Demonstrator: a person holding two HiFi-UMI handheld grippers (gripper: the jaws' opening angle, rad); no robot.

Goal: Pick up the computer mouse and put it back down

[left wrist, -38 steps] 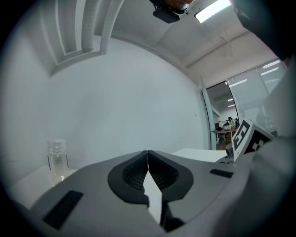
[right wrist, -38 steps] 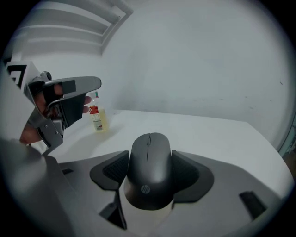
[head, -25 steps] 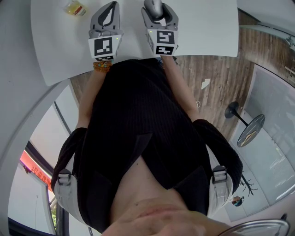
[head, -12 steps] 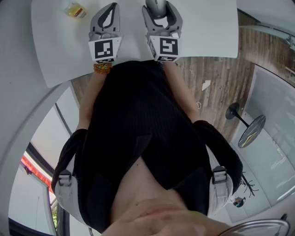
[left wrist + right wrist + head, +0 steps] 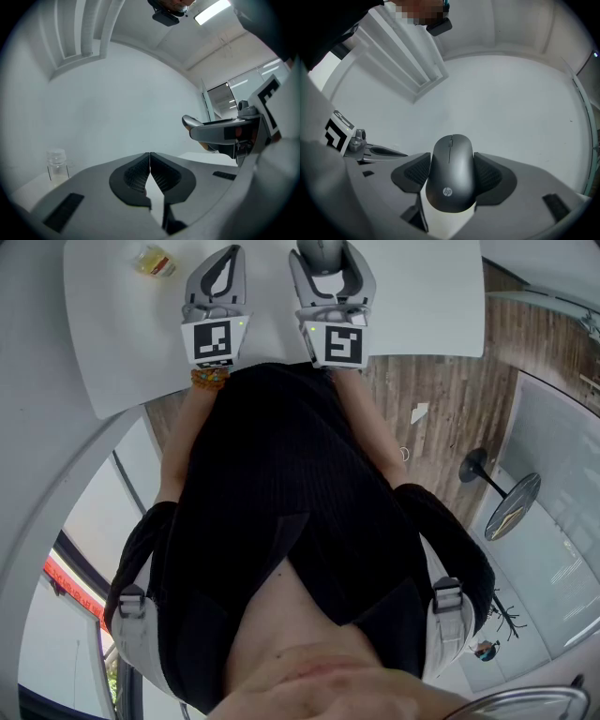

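Note:
A dark grey computer mouse (image 5: 452,180) with a small logo sits between the pads of my right gripper (image 5: 453,165), which is shut on its two sides. In the head view the mouse (image 5: 320,249) shows at the top edge, inside the right gripper (image 5: 326,261), over the white table (image 5: 422,296). From the left gripper view the mouse's nose (image 5: 190,123) sticks out of the right gripper, apparently raised off the tabletop. My left gripper (image 5: 149,161) is shut with nothing in it; it lies just left of the right one (image 5: 229,253).
A small clear bottle (image 5: 152,257) stands on the table to the left of the left gripper, also seen as a bottle (image 5: 57,166) from the left gripper view. The table's near edge runs by the person's body; wooden floor (image 5: 441,409) lies to the right.
The right gripper has shifted slightly to the right and turned a little with the mouse still held. The left gripper has stayed put.

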